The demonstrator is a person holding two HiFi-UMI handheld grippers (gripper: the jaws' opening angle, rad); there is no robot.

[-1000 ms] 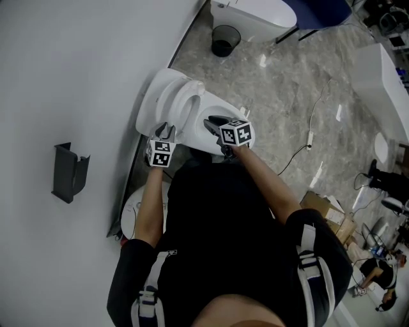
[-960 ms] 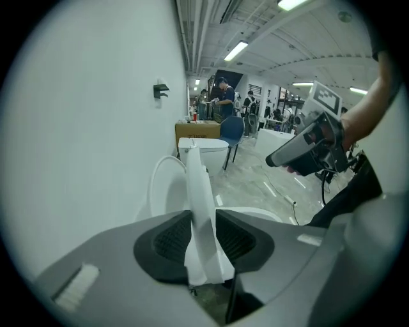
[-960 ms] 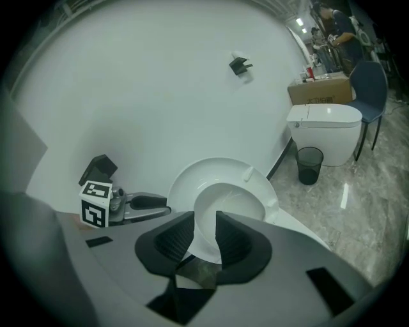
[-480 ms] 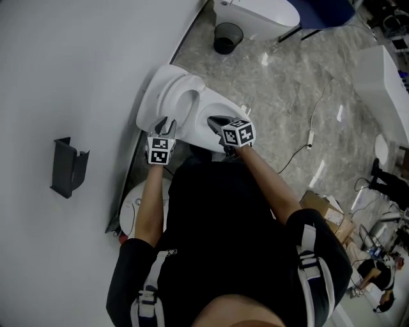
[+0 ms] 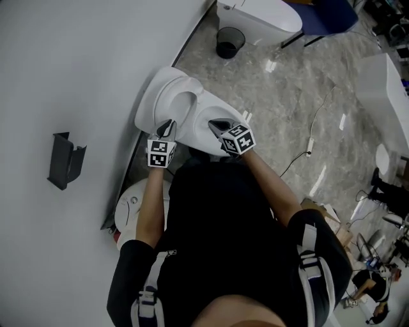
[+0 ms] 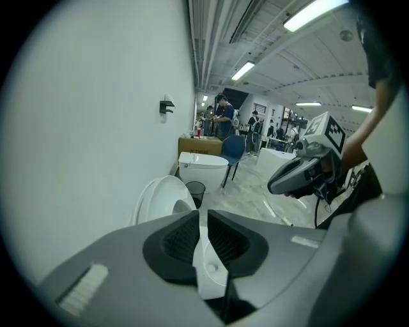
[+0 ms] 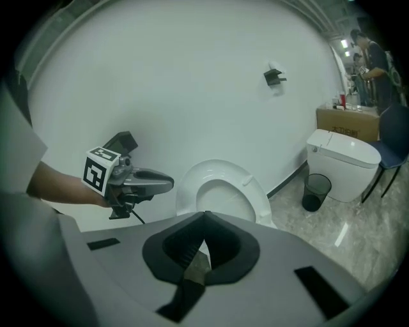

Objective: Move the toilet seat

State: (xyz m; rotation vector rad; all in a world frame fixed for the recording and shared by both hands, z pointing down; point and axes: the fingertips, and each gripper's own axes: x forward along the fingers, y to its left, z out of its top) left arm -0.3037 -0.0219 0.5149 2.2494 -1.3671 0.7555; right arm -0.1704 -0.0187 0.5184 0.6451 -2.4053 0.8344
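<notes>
The white toilet seat (image 5: pixel 163 96) stands raised against the wall, a ring (image 7: pixel 250 191) above the bowl (image 5: pixel 199 131); it also shows as an upright white oval (image 6: pixel 158 199). My left gripper (image 5: pixel 167 125) hovers over the bowl's left edge. Its jaws (image 6: pixel 199 220) have just been closing to a narrow slit with nothing gripped; only the white bowl shows through. My right gripper (image 5: pixel 215 124) hangs over the bowl's right side, shut (image 7: pixel 204 217) and holding nothing. Neither gripper touches the seat.
A black waste bin (image 5: pixel 229 40) stands by a second toilet (image 5: pixel 259 13), next to a blue chair (image 5: pixel 326 14). A dark holder (image 5: pixel 64 159) hangs on the wall. A cable (image 5: pixel 312 124) lies on the marble floor. People stand far back (image 6: pixel 223 115).
Both grippers have lifted slightly off the bowl. The right gripper has rolled, its marker cube turned, and its jaws have closed. The left jaws have narrowed. The seat has stayed upright.
</notes>
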